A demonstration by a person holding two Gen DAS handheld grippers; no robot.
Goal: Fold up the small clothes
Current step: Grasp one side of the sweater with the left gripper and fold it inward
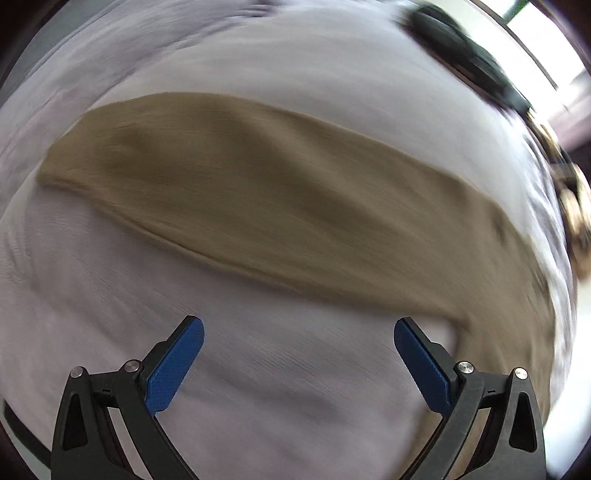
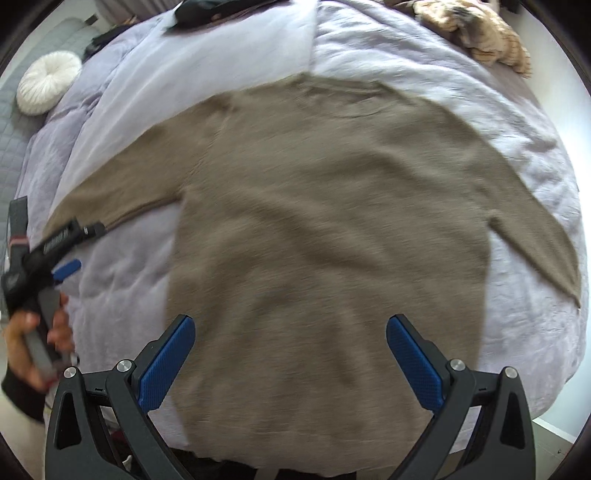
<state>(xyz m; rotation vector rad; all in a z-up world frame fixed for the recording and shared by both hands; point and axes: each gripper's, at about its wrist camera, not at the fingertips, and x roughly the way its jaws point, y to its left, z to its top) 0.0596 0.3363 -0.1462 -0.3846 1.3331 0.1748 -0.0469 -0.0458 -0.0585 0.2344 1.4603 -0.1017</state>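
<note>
While our two grippers hang over the bed, a tan sweater (image 2: pixel 325 229) lies spread out flat on the pale purple blanket (image 2: pixel 461 66). We see its front side up, with the neck at the far end and the bottom hem close to us. Both sleeves are stretched out to the sides. The left sleeve (image 1: pixel 258 192) reaches across the blanket toward our left gripper, and the right sleeve (image 2: pixel 535 236) slopes down toward the edge of the bed.

Our right gripper (image 2: pixel 291 354) is spread wide and holds nothing. Its blue pads (image 2: pixel 166 362) sit over the lower part of the sweater, one near the left edge of the body and one over the right part. We cannot tell if they touch the cloth.

Our left gripper (image 1: pixel 299 354) is spread wide too, with nothing between its blue pads. It hangs over the bare blanket, just beside the long left sleeve. This view is blurry. From the right wrist view we can see the left gripper (image 2: pixel 79 247) near the sleeve's cuff, with our left hand (image 2: pixel 37 332) around its handle.

A round white pillow (image 2: pixel 48 86) rests far away at the left corner. A fluffy brown and cream thing (image 2: pixel 480 33) lies at the far right corner. Something dark (image 2: pixel 218 11) lies at the far end of the bed.
</note>
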